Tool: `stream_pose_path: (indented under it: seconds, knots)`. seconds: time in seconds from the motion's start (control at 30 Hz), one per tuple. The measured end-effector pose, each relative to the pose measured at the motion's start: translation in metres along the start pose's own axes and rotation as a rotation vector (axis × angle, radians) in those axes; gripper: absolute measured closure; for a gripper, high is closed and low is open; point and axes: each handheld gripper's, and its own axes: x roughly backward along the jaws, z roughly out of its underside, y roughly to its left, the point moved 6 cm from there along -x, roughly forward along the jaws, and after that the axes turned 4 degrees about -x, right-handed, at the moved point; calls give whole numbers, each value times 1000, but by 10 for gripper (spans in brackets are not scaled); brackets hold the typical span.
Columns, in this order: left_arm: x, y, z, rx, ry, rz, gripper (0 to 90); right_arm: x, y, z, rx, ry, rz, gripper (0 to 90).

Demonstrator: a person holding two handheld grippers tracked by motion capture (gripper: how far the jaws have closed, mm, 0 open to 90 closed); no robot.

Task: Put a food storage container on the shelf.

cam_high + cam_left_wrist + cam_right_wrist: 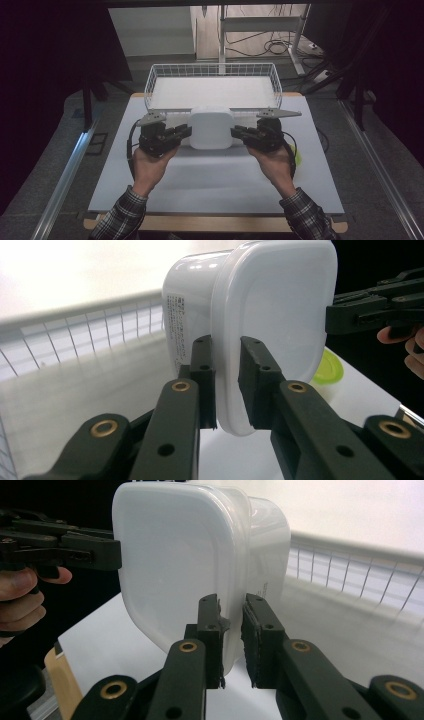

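Observation:
A white lidded plastic container [210,127] hangs between both grippers, just in front of the wire basket [150,80]. Its flat lid face is turned up toward the person's side. My left gripper [187,131] is shut on the lid rim at the container's left edge. In the left gripper view the rim of the container [280,315] sits pinched between the left gripper's [227,370] jaws. My right gripper [235,132] is shut on the opposite rim. In the right gripper view the right gripper [231,625] pinches the container [175,570] the same way.
The white wire basket stands at the table's far edge, and its wall [90,325] is close behind the container. A yellow-green round lid [298,160] lies on the white table [210,175] by the right hand. Dark floor and metal rails flank the table.

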Motion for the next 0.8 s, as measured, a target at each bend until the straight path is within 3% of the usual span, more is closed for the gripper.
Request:
stream_pose_path:
  seconds: [0.5, 0.8]
  knots:
    - [2, 14, -61, -30, -47, -17, 780, 4, -4, -66, 26, -68, 24, 786]
    - [-13, 29, -82, 3, -46, 13, 780, -2, -18, -88, 5, -90, 25, 785]
